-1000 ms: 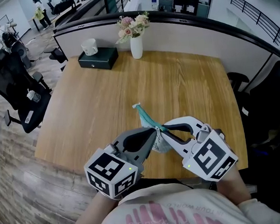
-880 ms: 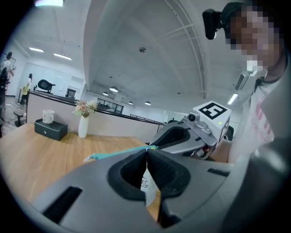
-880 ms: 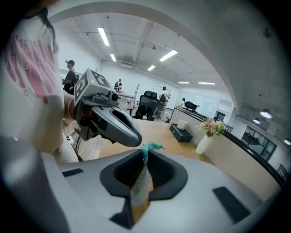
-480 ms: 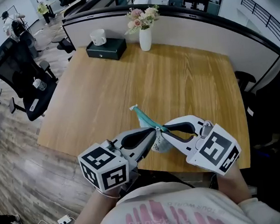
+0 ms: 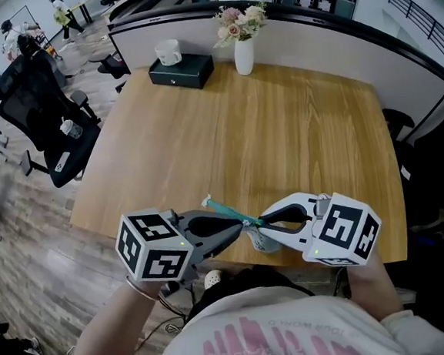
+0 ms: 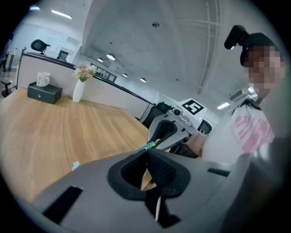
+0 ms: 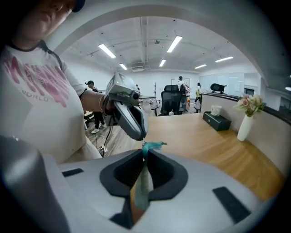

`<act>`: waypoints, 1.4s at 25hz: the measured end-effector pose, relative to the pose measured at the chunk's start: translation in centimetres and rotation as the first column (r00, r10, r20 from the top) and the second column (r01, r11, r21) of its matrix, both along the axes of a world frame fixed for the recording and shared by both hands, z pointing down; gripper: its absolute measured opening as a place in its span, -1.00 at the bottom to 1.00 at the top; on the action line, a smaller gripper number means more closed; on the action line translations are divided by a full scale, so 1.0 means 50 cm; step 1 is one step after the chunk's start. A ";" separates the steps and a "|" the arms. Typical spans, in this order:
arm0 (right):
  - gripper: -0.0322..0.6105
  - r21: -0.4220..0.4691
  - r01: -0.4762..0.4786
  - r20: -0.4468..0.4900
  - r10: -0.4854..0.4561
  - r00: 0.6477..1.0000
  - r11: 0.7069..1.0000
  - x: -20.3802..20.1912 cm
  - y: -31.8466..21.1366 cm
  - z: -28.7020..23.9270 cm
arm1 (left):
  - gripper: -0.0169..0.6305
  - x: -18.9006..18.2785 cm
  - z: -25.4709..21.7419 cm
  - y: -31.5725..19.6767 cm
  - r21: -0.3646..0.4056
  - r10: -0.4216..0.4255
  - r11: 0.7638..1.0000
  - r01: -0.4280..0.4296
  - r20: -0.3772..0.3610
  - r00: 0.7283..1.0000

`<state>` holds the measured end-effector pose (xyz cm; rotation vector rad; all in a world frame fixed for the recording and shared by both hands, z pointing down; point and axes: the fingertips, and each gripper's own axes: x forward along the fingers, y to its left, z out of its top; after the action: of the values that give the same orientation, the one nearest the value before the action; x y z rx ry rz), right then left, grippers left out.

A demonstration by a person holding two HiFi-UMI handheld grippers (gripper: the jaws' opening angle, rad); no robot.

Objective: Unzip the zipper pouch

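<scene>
Grippers: two, one in each hand. The left gripper (image 5: 240,225) and the right gripper (image 5: 266,224) are meeting tip to tip right in front of the person's chest.
Left gripper: its jaws are pressing together on the zipper pouch (image 5: 225,211), with a thin pale edge caught between the pads and a bit of teal showing at the tips.
Right gripper: its jaws are clamping a fold of the teal fabric, which is running down between the pads.
Zipper pouch: one. It is hanging in the air between the two grippers, over the near edge of the table (image 5: 295,128) and not touching it. A teal strip is sticking out up and to the left, and a pale part is drooping below the tips.
Marker cubes: two, one on each gripper, both showing black-and-white squares and no letters.
Far side of the table: one white vase (image 5: 244,56) of flowers, and well to its left one dark box (image 5: 182,70) with one white cup-like thing (image 5: 168,52) on top.
Chairs: one black office chair (image 5: 45,103) is standing clearly off the left side of the table.
People: small figures are standing far back in the room, too small to count surely.
Writing: the white shirt (image 5: 259,340) is carrying pink lettering, and in the right gripper view only a word ending in "ORLD" is readable.
</scene>
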<state>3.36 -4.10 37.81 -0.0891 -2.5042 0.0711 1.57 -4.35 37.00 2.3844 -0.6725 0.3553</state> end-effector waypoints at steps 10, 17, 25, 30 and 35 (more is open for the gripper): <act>-0.79 -0.032 -0.063 -0.033 0.062 0.998 0.997 -0.090 -0.005 0.002 | -0.93 -0.101 0.008 -0.006 -0.066 0.102 0.993 -0.102 -0.007 0.995; -0.79 -0.033 -0.088 -0.049 0.087 0.995 0.996 -0.126 -0.018 -0.005 | -0.93 -0.155 0.004 -0.025 -0.043 0.122 0.992 -0.123 -0.014 0.992; -0.79 -0.011 -0.128 -0.039 0.128 0.991 0.992 -0.150 -0.047 -0.016 | -0.93 -0.215 0.008 -0.050 -0.018 0.100 0.995 -0.099 0.004 0.995; -0.79 0.002 -0.154 -0.029 0.154 0.988 0.988 -0.154 -0.070 -0.024 | -0.93 -0.243 0.009 -0.067 -0.014 0.078 0.997 -0.078 0.019 0.997; -0.79 0.005 -0.185 -0.011 0.185 0.983 0.983 -0.153 -0.089 -0.027 | -0.93 -0.257 0.010 -0.080 -0.004 0.062 0.998 -0.062 0.029 0.998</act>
<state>-4.30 -8.55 36.47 0.1462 -2.4951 0.1427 -11.27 -8.33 37.49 2.4055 -0.6123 0.4183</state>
